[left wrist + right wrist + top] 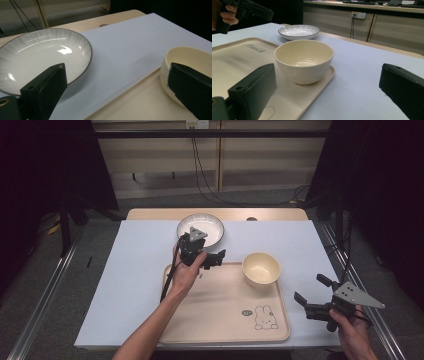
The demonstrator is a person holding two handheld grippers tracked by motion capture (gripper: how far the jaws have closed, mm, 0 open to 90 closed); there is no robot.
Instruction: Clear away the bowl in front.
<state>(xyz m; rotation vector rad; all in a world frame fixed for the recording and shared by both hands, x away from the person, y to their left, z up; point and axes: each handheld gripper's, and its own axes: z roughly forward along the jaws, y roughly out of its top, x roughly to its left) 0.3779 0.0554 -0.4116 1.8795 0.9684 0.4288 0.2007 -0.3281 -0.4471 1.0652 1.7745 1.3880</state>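
- I use the beige tray (220, 312) as my landmark: it is a smooth, flat rectangle with rounded corners and a low rim, and a rabbit drawing (264, 317) is printed near its corner on my side.
- One cream bowl (261, 268) stands in the tray's far right corner; it is round, deep, glossy and empty.
- One shallow white plate (201, 229) with fine ribbing and a thin dark rim lies on the pale blue sheet (135, 265) just beyond the tray's far edge.
- My left gripper (216, 258) hovers over the tray's far edge between plate and bowl, jaws spread, holding nothing.
- My right gripper (311, 296) sits off the tray's right side, jaws wide apart and empty, aimed at the bowl.
- So I count two dishes, one tray, two grippers.
- The right gripper view adds a printed logo (253, 47) on the tray's rim; the left gripper view adds the plate's ribbing up close.
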